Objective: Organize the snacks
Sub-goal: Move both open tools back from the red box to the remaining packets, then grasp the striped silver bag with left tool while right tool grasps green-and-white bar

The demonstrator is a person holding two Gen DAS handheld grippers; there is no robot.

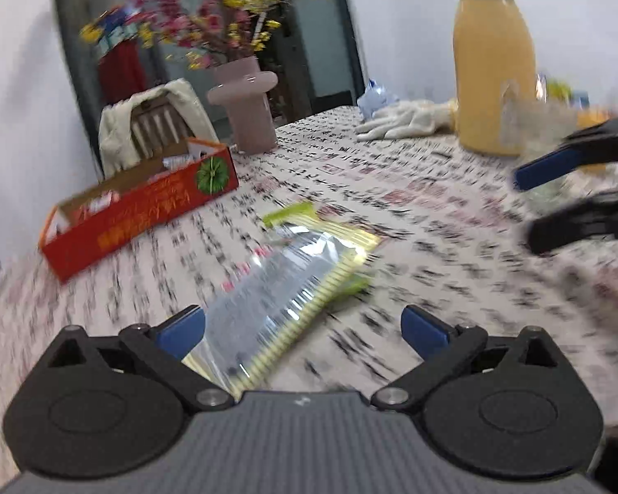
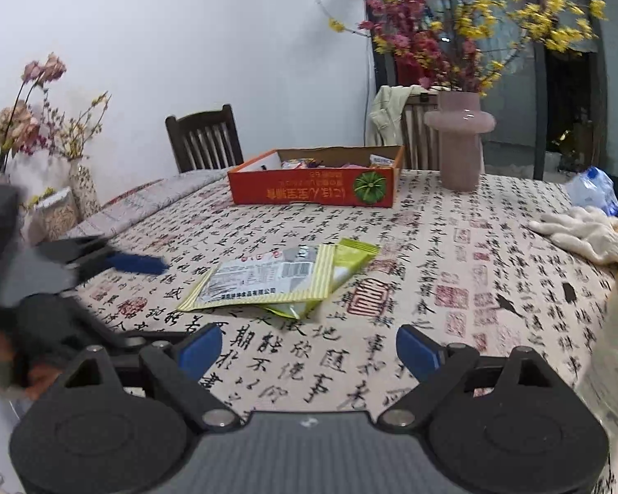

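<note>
Two snack packets lie overlapped on the patterned tablecloth: a silver and yellow-striped packet (image 1: 292,284) (image 2: 268,280) on top of a green packet (image 1: 290,214) (image 2: 352,253). My left gripper (image 1: 305,329) (image 2: 165,300) is open just above the near end of the striped packet, and its pads do not press on it. My right gripper (image 2: 309,350) (image 1: 527,210) is open and empty, a short way in front of the packets. An open red cardboard box (image 1: 144,206) (image 2: 313,189) holding several snacks stands further back on the table.
A pink vase (image 1: 247,111) (image 2: 459,140) with flowers stands behind the box. A tall bottle of yellow juice (image 1: 490,74), a clear glass (image 1: 535,123), white gloves (image 1: 403,121) (image 2: 585,230) and a blue plastic bag (image 2: 593,189) sit at the right. Wooden chairs (image 2: 204,140) line the far edge.
</note>
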